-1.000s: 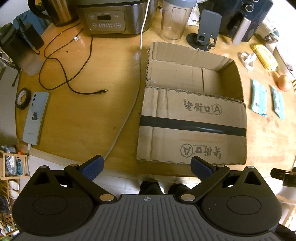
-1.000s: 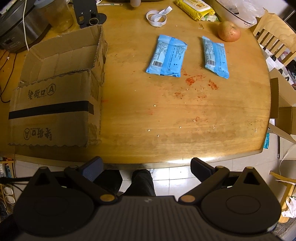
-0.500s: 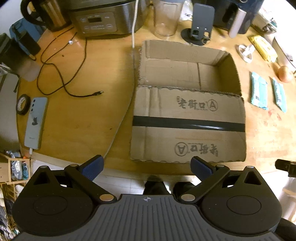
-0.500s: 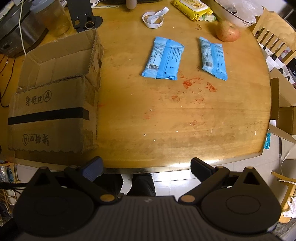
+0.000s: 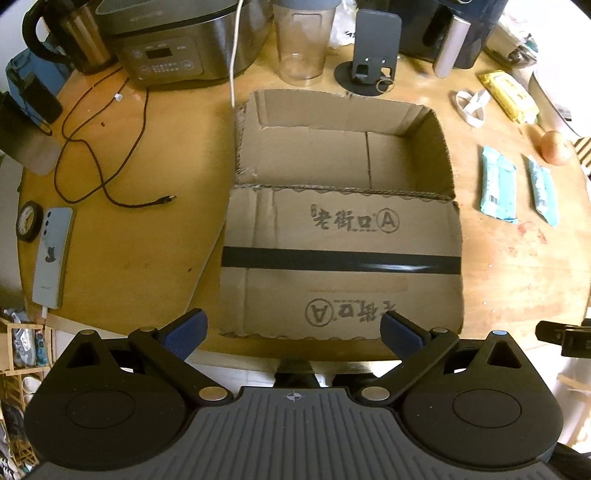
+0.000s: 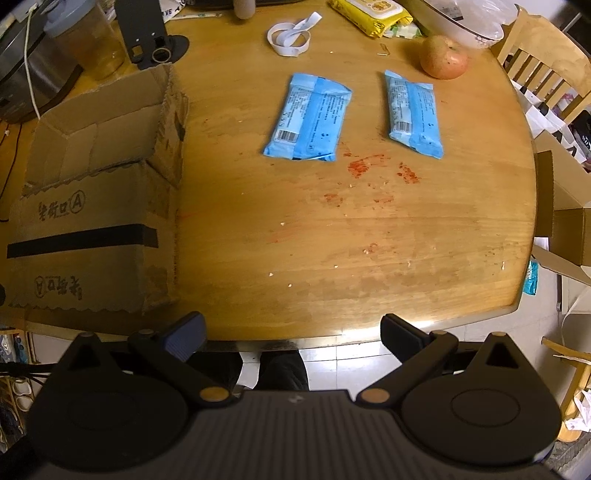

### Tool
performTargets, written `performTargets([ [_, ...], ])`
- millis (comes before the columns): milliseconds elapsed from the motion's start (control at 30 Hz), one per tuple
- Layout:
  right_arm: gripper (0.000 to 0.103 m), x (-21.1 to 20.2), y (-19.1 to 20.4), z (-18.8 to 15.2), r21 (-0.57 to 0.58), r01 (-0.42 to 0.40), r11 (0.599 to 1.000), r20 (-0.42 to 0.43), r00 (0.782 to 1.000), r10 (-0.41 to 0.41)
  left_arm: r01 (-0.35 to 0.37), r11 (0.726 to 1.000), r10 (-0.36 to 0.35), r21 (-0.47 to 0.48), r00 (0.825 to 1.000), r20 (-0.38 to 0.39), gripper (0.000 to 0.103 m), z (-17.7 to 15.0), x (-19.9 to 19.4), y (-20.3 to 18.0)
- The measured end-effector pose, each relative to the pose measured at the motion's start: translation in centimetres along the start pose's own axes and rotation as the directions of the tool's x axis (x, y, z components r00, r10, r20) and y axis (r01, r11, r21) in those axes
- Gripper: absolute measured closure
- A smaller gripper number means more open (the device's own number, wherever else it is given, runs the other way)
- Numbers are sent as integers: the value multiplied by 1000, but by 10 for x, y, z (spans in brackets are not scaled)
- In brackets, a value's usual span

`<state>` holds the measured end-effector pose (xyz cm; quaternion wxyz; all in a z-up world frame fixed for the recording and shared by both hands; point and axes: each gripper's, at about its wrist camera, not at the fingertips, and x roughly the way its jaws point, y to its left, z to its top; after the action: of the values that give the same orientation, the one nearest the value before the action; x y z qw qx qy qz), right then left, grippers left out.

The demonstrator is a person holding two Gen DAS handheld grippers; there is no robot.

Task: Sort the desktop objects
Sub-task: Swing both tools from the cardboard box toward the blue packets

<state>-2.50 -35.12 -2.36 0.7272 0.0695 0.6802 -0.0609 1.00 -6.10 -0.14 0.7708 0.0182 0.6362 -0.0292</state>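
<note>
Both sets of fingers are spread wide with nothing between them — the left gripper [image 5: 291, 332] hangs over the near rim of the wooden table [image 5: 140, 236], and the right gripper [image 6: 291, 330] does the same further along.

Far left, a pale phone [image 5: 51, 258] lies face down beside a small black tape roll [image 5: 27, 221]. A thin black cable [image 5: 96, 162] snakes across the wood toward the steel cooker [image 5: 177, 44] at the back. Next comes the open cardboard box [image 5: 340, 236], its near flap folded flat with a black tape stripe across it; its inside looks bare. A clear jar [image 5: 301, 44] and a dark phone stand [image 5: 373, 51] sit just behind it.

Right of the box, well apart from it, two blue packets [image 6: 308, 118] [image 6: 413, 112] lie flat side by side near some red smears. Beyond them rest a white strap loop [image 6: 291, 37], a yellow wipes pack [image 6: 369, 14] and an apple [image 6: 445, 57].
</note>
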Motion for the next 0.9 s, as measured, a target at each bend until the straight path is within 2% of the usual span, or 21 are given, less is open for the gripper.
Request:
performTargets([
  [900, 0, 2, -35, 4, 30, -3, 1000, 2, 1000, 3, 6, 999, -5, 47, 1000, -24, 0, 6, 5, -44],
])
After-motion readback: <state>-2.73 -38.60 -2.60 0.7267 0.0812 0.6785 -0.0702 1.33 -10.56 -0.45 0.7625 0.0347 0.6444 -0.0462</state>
